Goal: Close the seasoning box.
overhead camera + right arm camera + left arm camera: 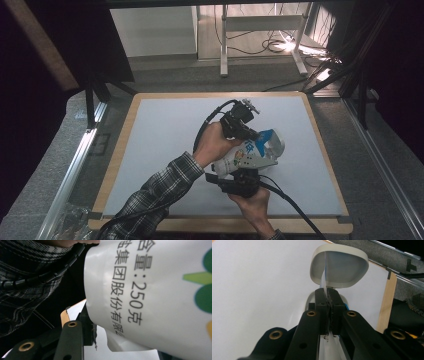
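We pinch the white pouch (248, 155) over the bench (160, 135). Our left gripper (328, 296) fingers clamp its thin edge. Our right gripper (239, 181) fingers grip its bottom.

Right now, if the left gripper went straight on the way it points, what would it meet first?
Probably the grey bowl-shaped piece directly ahead. The left gripper is shut on a thin white sheet running toward it; depth is unclear.

A white plastic pouch (248, 152) with blue and green print and black Chinese lettering hung above the surface. Its rounded grey-white base (339, 266) faced outward. It lay tilted, pinched at both ends.
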The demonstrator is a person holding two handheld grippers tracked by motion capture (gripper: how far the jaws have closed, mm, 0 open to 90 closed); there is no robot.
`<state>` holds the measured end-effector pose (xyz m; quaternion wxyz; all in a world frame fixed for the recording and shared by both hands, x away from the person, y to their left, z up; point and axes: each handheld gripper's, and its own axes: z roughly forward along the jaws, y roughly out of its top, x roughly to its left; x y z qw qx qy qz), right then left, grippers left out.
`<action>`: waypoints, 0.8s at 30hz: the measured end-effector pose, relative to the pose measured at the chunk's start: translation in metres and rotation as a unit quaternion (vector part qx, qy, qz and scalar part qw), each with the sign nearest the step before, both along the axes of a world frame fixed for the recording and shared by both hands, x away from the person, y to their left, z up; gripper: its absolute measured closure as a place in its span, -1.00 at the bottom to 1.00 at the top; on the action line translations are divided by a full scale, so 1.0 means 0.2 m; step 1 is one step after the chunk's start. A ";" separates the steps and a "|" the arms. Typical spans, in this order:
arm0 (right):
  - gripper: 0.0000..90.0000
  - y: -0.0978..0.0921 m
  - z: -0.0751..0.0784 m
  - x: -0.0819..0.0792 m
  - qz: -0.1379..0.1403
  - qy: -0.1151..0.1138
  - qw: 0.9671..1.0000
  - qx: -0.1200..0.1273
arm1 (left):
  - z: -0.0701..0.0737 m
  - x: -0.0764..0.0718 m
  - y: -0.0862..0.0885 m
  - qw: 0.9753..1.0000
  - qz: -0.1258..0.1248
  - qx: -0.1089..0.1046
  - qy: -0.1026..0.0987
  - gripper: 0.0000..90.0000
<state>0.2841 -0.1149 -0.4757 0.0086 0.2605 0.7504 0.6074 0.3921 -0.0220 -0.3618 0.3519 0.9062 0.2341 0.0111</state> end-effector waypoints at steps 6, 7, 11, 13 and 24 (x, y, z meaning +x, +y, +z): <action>0.23 0.00 0.00 0.00 -0.002 -0.004 1.000 -0.004 | 0.00 0.00 0.00 1.000 0.001 0.000 0.001 0.96; 0.23 0.01 0.00 0.00 -0.002 -0.006 1.000 -0.004 | 0.00 0.00 0.00 1.000 0.000 0.000 0.000 0.96; 0.23 0.01 0.00 0.00 -0.001 -0.005 1.000 -0.004 | 0.00 0.00 0.00 1.000 0.002 0.000 0.000 0.96; 0.23 0.01 0.00 -0.01 -0.001 -0.003 1.000 -0.003 | 0.00 0.00 0.00 1.000 0.002 0.001 0.000 0.96; 0.23 0.01 0.00 0.00 -0.001 -0.004 1.000 -0.003 | 0.00 0.00 0.00 1.000 0.004 0.001 -0.001 0.96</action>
